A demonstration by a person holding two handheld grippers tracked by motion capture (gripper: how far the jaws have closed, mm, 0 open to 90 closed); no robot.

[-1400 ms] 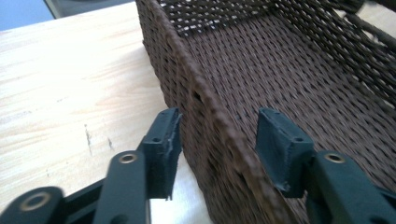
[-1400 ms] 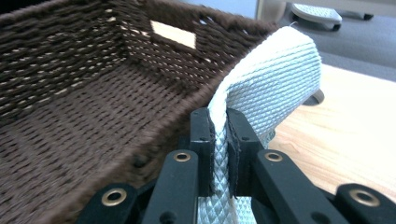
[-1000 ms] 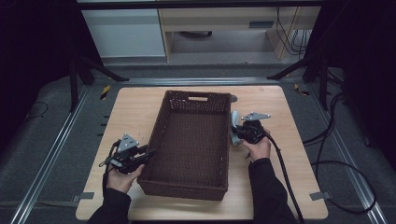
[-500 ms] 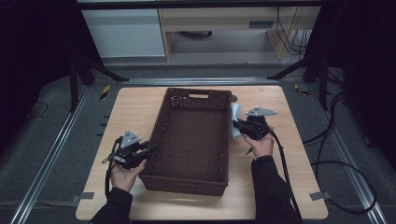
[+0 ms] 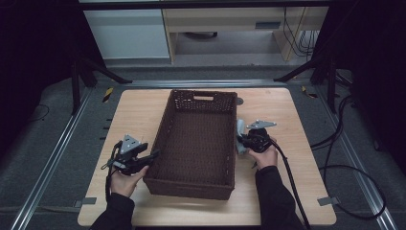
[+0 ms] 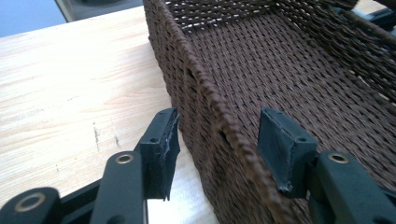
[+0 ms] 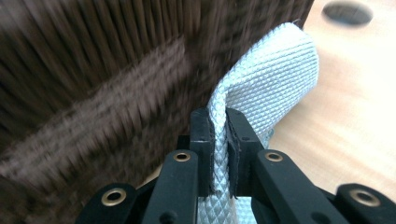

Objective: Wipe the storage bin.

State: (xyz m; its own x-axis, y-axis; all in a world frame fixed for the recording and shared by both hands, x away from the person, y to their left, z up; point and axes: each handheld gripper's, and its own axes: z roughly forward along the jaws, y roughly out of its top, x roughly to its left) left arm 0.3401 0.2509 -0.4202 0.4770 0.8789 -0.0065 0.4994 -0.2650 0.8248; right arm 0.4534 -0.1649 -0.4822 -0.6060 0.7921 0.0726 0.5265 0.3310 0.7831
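Basket (image 5: 198,143) rim between parted left gripper (image 6: 219,135) jaws

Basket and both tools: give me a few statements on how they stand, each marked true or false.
1. The left tool has its jaws apart, one on each side of the brown woven basket wall. True; they have just been opening.
2. The right tool is clamped on a pale woven cloth. True.
3. The cloth lies inside the basket. False; it is outside, by the basket's right wall.
4. The basket holds several items. False; its inside is bare.
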